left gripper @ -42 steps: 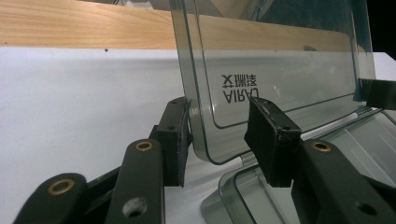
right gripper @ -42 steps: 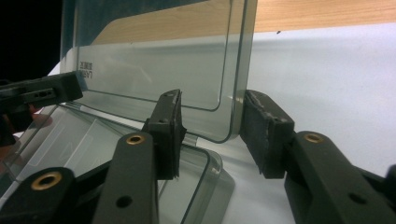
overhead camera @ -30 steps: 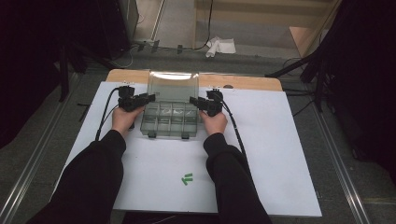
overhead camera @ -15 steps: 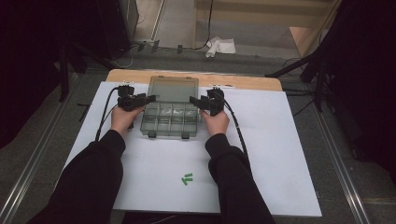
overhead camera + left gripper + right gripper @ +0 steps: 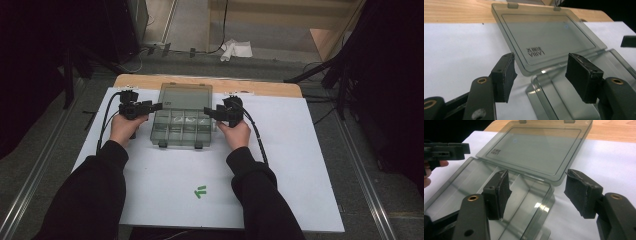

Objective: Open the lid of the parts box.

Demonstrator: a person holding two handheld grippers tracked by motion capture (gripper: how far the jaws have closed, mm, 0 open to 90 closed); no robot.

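Note:
A clear grey compartment box [image 5: 182, 129] sits on the white sheet with its lid [image 5: 186, 96] lying back flat towards the far edge. My left gripper [image 5: 156, 106] hovers at the box's left rear corner and my right gripper [image 5: 210, 111] at its right rear corner. Both have just been opening their jaws and now stand open, gripping nothing. In the left gripper view the left gripper [image 5: 540, 75] has the lid [image 5: 549, 35] beyond and the box wall [image 5: 564, 100] below. In the right gripper view the right gripper [image 5: 536, 192] hangs over the box's compartments [image 5: 474, 185], near the lid [image 5: 539, 150].
The white sheet [image 5: 300, 165] covers a wooden table whose far edge [image 5: 260, 89] shows behind the lid. A green mark [image 5: 200, 191] lies on the sheet near the person. A white cloth [image 5: 237, 49] lies on the floor beyond. Metal rails run along both sides.
The lid has swung from half raised down to lying flat behind the box. Both grippers have let go of it, opened and lifted slightly.

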